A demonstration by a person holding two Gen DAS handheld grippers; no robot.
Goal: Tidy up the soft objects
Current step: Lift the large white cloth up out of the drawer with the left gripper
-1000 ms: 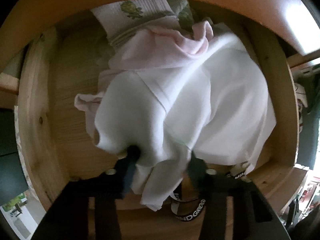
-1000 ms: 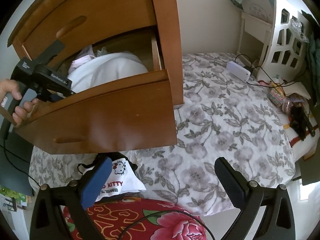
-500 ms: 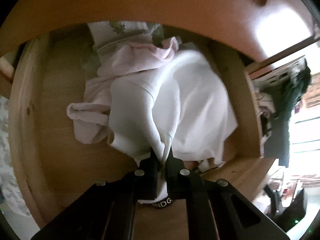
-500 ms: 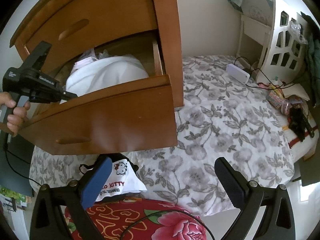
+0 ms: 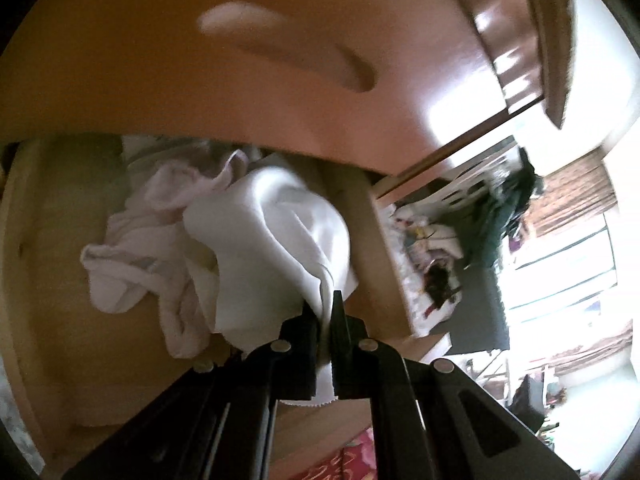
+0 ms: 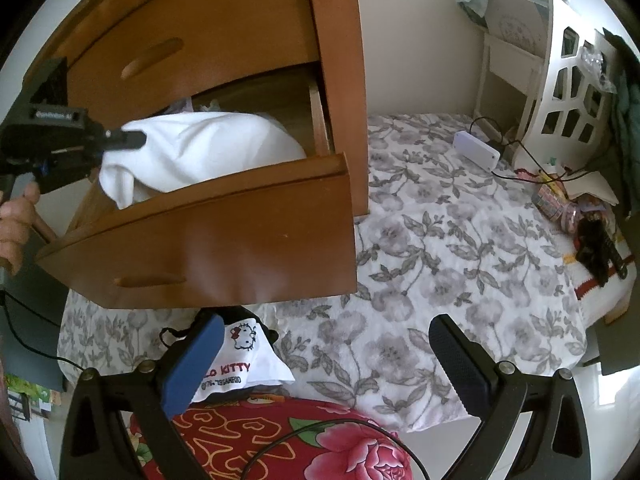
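open drawer (image 6: 224, 236): white cloth (image 5: 280, 240), pink cloth (image 5: 160, 248) | left claw (image 5: 326, 312): grasping white cloth | right claw (image 6: 332, 360): released

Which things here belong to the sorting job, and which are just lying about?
In the job:
- white garment, pinched in the left tongs
- pink garment in the open drawer
- right tongs, open, holding nothing

Lying about:
- Hello Kitty cloth
- white box with cable
- floral bedspread
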